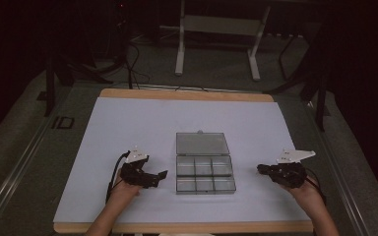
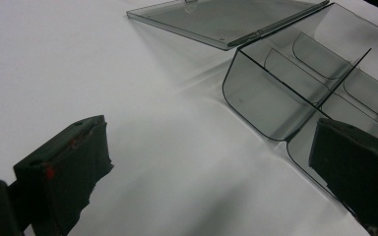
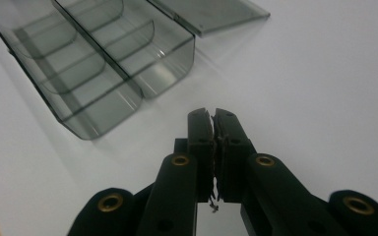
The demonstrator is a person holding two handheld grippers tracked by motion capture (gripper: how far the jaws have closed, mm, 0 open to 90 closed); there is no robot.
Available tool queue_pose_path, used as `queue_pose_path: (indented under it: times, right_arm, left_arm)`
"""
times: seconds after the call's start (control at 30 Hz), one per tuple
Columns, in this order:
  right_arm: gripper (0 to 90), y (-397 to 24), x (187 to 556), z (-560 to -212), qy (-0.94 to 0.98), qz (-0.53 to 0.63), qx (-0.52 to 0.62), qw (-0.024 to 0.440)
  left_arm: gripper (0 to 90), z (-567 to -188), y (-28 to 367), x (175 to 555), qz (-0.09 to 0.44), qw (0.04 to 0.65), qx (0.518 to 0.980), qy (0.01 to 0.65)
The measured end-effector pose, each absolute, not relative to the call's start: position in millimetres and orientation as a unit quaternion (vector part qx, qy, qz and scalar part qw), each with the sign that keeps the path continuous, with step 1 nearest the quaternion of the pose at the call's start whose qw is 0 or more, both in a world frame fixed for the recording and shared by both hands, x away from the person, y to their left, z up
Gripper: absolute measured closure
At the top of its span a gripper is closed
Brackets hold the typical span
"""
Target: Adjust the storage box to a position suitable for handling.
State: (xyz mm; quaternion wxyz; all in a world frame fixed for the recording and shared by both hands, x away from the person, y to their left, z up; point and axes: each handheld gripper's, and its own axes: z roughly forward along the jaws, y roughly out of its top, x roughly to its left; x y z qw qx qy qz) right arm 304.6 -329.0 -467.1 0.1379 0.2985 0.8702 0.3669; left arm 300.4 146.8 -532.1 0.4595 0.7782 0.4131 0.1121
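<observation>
Left gripper (image 1: 163,174) beside open organizer box (image 1: 205,176), right gripper (image 1: 260,168) apart

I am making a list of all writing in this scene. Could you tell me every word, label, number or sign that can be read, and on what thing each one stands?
"ID": dark letters on the grey floor, left of the table.
Clear plastic box and its open lid: no text on either.
Left gripper and right gripper: no label that can be read; the red spot on the left gripper's pad is not writing.
</observation>
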Motion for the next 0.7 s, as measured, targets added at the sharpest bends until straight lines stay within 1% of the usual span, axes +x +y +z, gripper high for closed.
queue_pose_path:
  times: [0.3,0.7]
  right_arm:
    - [87.1,-320.4,302.3,-452.2,0.874,0.376,0.276,0.136]
    - [87.1,-292.8,305.5,-432.1,0.883,0.395,0.223,0.124]
  left_arm:
    - [2.6,-533.0,147.4,299.9,0.115,0.461,0.778,0.411]
    - [2.7,-534.1,147.7,298.5,0.113,0.462,0.777,0.412]
